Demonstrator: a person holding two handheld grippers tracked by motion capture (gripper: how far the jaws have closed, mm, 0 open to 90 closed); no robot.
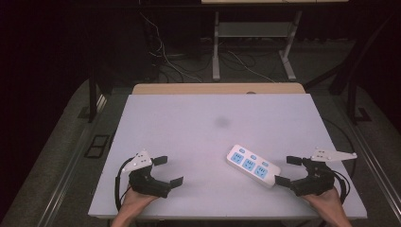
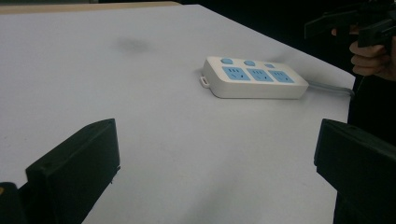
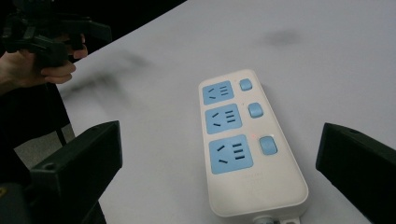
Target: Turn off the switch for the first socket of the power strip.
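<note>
A white power strip (image 1: 252, 166) with three blue sockets was laid slantwise on the tabletop (image 1: 198, 127), at about four o'clock from its middle and short of the near edge. The right tongs (image 1: 289, 170) were held wide apart and empty just at its three-o'clock end. The left tongs (image 1: 169, 170), likewise apart and empty, were kept at seven o'clock, with bare surface left between them and the strip.

Power strip (image 1: 252, 165) on table (image 1: 198, 127), right
</note>
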